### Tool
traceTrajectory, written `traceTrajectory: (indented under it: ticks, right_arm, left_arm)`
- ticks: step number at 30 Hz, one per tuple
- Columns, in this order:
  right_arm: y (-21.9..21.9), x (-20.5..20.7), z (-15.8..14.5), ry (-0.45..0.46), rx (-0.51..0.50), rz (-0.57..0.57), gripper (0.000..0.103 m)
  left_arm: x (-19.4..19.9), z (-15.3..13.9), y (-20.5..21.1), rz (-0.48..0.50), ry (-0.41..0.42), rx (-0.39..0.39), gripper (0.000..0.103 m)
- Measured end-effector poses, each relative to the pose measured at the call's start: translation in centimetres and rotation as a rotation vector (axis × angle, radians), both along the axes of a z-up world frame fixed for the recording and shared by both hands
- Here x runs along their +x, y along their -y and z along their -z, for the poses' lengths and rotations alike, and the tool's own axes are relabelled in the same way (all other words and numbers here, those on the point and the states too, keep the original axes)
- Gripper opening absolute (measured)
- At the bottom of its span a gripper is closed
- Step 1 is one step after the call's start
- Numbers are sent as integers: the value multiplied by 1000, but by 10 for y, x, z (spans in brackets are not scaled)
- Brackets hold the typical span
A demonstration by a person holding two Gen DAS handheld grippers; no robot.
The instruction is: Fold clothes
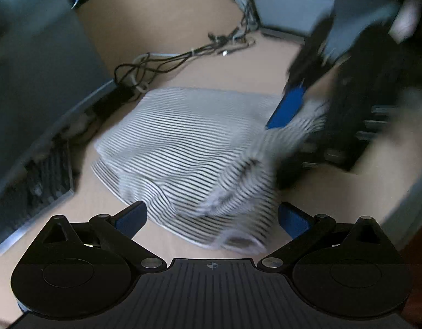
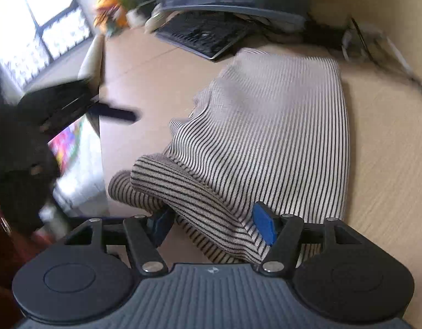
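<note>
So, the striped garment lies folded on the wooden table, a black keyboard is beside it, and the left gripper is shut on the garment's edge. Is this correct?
Not quite. The left gripper is open, not shut: the left wrist view shows its blue pads spread wide apart, with the garment below them ungripped. The rest holds: it lies folded on the wooden table, the black keyboard beside it.

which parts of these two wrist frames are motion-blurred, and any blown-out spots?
Left wrist view: the striped garment smears at its near hem, the right gripper opposite is streaked, while the left gripper stays sharp. Right wrist view: the stripes stay crisp near the right gripper, the keyboard softens, the window is blown out white, and fisheye bends the table edge.
</note>
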State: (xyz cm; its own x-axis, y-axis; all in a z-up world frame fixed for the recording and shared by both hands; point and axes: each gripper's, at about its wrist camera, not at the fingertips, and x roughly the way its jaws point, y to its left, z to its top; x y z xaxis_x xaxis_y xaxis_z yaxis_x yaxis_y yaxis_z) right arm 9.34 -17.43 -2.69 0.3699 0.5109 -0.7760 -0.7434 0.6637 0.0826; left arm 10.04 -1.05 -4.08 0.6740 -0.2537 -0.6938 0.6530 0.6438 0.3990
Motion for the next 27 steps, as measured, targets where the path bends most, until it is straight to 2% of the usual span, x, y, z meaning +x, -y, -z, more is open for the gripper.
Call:
traceTrajectory:
  ticks: [2, 4, 6, 10, 12, 13, 14, 17, 19, 20, 23, 27]
  right_arm:
    - [-6, -29, -4, 163, -100, -89, 73]
    - [-6, -52, -1, 331, -165, -155, 75]
    - [-5, -64, 8, 423, -207, -169, 75]
    - [-12, -61, 38, 537, -269, -158, 75]
    - [-15, -58, 47, 590, -311, -149, 47]
    - [-16, -55, 45, 576, -317, -148, 38]
    - [-15, -51, 39, 548, -305, -140, 34]
    - [-8, -46, 18, 513, -281, -121, 30]
    - [-6, -42, 9, 471, -276, -98, 28]
    - [-5, -40, 4, 441, -272, -88, 28]
    - [-9, -44, -1, 369, -297, -112, 27]
    - [-24, -63, -19, 310, -379, -215, 27]
  left_arm:
    - [11, -1, 0, -50, -48, -34, 103]
    - [20, -8, -6, -107, -101, -110, 103]
    - [28, -15, -13, -162, -153, -189, 103]
    - [46, -23, -30, -262, -293, -336, 103]
    - [51, -29, -37, -288, -348, -390, 103]
    - [51, -34, -42, -287, -365, -405, 103]
    - [51, -42, -49, -278, -371, -422, 103]
    - [56, -69, -79, -256, -355, -519, 103]
    - [69, -83, -98, -282, -332, -583, 103]
    - [77, -86, -101, -296, -309, -588, 103]
    - [103, -76, -88, -273, -257, -531, 103]
    - [124, -33, -68, -161, -318, -434, 101]
